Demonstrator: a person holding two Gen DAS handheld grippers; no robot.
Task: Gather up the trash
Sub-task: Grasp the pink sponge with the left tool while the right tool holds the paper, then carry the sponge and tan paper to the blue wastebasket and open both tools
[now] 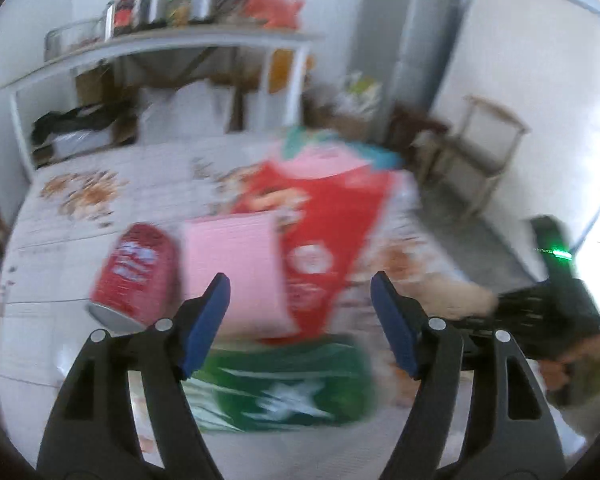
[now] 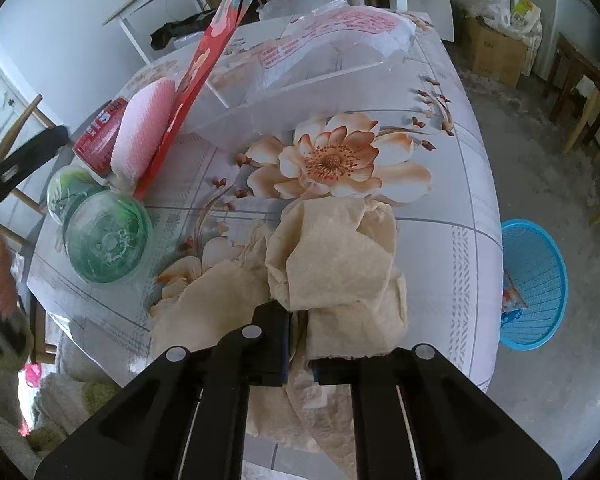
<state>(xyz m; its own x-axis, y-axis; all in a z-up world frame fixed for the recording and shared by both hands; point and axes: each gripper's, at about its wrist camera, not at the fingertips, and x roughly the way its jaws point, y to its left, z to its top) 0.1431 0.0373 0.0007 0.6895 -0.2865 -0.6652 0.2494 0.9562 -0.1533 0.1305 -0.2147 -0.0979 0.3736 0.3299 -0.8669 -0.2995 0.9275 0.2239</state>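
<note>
a lived-in home dining room: a flowered tablecloth [image 2: 440, 128] on the table, a fridge [image 1: 404, 40], a cluttered shelf [image 1: 160, 46], wooden chairs [image 1: 488, 148], cardboard boxes [image 2: 494, 54].

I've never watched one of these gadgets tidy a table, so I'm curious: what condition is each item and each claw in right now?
Left gripper: open, holding nothing, above the table.
Right gripper: shut on the crumpled beige paper.
Red can: lying on its side.
Green bottle: lying on its side, base toward the right wrist camera.
Red box: propped at a tilt.
Blue basket: upright on the floor, something already inside.
</note>
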